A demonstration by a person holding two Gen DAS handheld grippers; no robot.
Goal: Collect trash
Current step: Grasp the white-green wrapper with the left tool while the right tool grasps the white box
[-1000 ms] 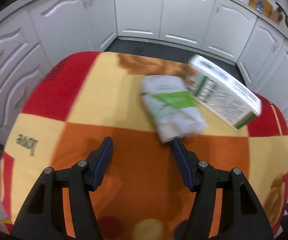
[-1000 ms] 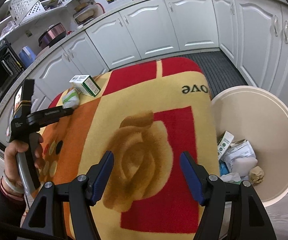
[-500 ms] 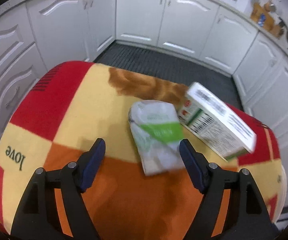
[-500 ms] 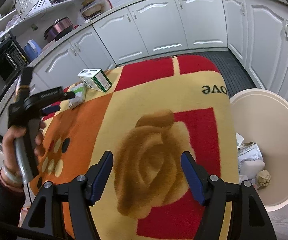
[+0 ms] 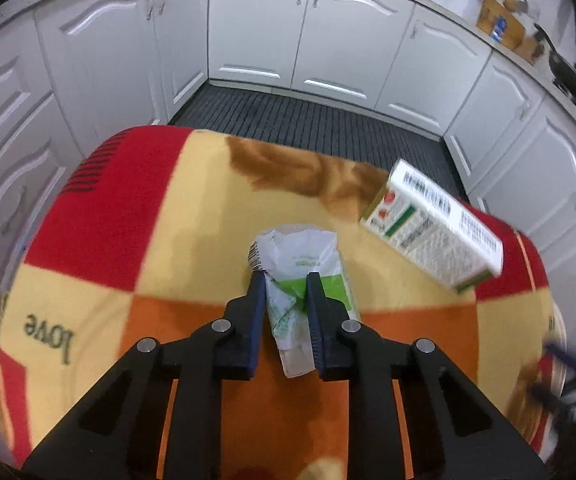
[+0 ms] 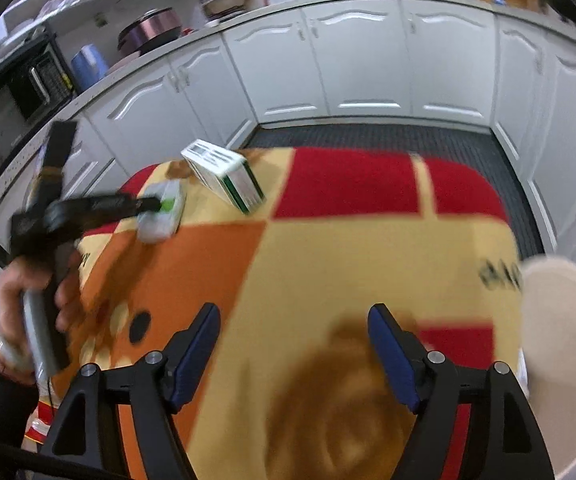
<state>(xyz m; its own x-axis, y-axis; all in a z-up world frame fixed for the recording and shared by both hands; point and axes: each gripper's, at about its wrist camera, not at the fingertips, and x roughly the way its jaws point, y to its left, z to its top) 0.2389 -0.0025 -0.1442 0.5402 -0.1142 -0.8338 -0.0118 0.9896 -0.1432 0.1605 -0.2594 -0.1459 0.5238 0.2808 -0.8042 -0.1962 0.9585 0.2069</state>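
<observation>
1. Left gripper (image 5: 286, 280): jaws closing on the crumpled wrapper (image 5: 300, 272), pads pressing its sides, paper bunched between them. Grasping it, clearly.
2. Wrapper is white and green, lying on the blanket (image 5: 128, 220) covering the table. Its long axis runs along the gripper's pointing line: near end sits between the fingers, far end sticks out past the tips. Looks like a mid-body pinch across the narrow width.
3. Right gripper (image 6: 294, 320): jaws opening, nothing between them, only blanket pattern underneath. It hovers over the near part of the table.
4. Carton (image 5: 434, 232), white with green print, lies just past the wrapper and to its right in the left wrist view. Apart from the wrapper, a strip of bare blanket between them. Long axis runs diagonally, near-right to far-left.
5. In the right wrist view the same carton sits far and left of the empty jaws, well apart. Left gripper is nearer to it but is occupied.
6. Bin (image 6: 560, 352), cream, stands at the table's right edge, beside the right gripper. Contents hidden in this view.
7. My read: wrapper must travel right across the table to reach the bin; the carton is probably the right gripper's pick, needing a long reach forward-left, jaws turned across its narrow side.
8. Risk: thin crumpled paper could slip out during the carry.
</observation>
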